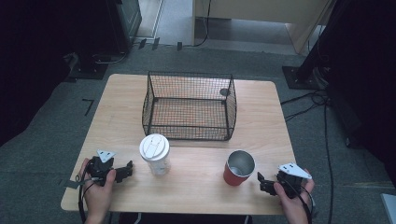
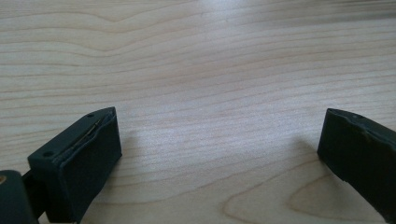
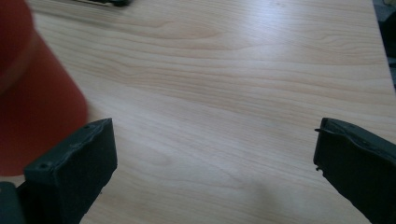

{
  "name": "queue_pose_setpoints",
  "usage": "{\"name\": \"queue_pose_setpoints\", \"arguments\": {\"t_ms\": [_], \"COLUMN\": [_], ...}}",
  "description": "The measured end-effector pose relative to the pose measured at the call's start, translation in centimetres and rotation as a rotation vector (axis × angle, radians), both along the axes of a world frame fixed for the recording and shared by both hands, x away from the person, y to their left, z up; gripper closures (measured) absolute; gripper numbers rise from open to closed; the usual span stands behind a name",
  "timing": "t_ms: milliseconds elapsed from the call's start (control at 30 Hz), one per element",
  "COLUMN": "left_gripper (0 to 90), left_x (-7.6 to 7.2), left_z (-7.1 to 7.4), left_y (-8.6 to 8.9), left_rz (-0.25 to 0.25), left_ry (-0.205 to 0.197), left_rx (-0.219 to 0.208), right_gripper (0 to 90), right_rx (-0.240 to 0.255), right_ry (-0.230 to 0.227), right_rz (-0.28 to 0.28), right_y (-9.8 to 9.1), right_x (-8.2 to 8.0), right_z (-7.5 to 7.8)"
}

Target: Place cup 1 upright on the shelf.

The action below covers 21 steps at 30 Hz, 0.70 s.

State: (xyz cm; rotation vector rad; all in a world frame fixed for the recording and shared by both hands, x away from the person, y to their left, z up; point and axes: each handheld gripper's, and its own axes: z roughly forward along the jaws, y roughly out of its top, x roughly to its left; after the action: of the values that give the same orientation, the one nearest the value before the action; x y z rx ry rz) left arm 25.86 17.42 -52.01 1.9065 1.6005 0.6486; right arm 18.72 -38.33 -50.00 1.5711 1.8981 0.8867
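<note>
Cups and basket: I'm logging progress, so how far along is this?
Nothing looks done: the basket holds no cups. The white cup and red cup stand on the table. The left gripper and right gripper are open, holding nothing. Gripping and moving both cups seems left.

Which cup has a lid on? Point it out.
The white paper cup, nearest the left gripper, has a lid; the red cup stands open, showing its metallic inside.
</note>
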Motion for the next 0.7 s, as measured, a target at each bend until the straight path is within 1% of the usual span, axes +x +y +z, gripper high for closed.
{"name": "queue_pose_setpoints", "arguments": {"t_ms": [33, 67, 167, 267, 300, 333, 400, 467, 700], "left_gripper": [0.2, 0.2, 0.2, 0.2, 0.2, 0.2, 0.2, 0.2, 0.2], "left_x": [0.0, 0.0, 0.0, 0.0, 0.0, 0.0, 0.0, 0.0, 0.0], "left_z": [0.0, 0.0, 0.0, 0.0, 0.0, 0.0, 0.0, 0.0, 0.0], "left_y": [0.0, 0.0, 0.0, 0.0, 0.0, 0.0, 0.0, 0.0, 0.0], "left_rz": [0.000, 0.000, -0.001, 0.000, -0.001, -0.001, 0.000, 0.000, 0.000], "left_ry": [0.000, 0.000, 0.001, 0.000, 0.000, 0.000, 0.000, 0.000, 0.000], "left_rx": [0.000, 0.000, 0.001, 0.000, 0.000, 0.000, -0.001, 0.000, 0.000], "right_gripper": [0.0, 0.0, 0.0, 0.0, 0.0, 0.0, 0.0, 0.0, 0.0], "right_rx": [-0.006, -0.006, 0.011, 0.013, 0.014, 0.014, 0.014, 0.012, 0.027], "right_ry": [-0.006, -0.006, -0.011, -0.005, 0.000, 0.000, 0.004, 0.004, 0.001], "right_rz": [0.014, 0.014, 0.033, 0.046, 0.061, 0.061, 0.087, 0.093, 0.144], "right_y": [0.4, 0.4, 1.1, 1.4, 1.7, 1.7, 2.1, 2.3, 3.3], "right_x": [-0.2, -0.2, -0.7, -0.9, -1.1, -1.1, -1.3, -1.3, -1.4], "right_z": [0.1, 0.1, 0.3, 0.3, 0.2, 0.2, 0.2, 0.2, 0.3]}}
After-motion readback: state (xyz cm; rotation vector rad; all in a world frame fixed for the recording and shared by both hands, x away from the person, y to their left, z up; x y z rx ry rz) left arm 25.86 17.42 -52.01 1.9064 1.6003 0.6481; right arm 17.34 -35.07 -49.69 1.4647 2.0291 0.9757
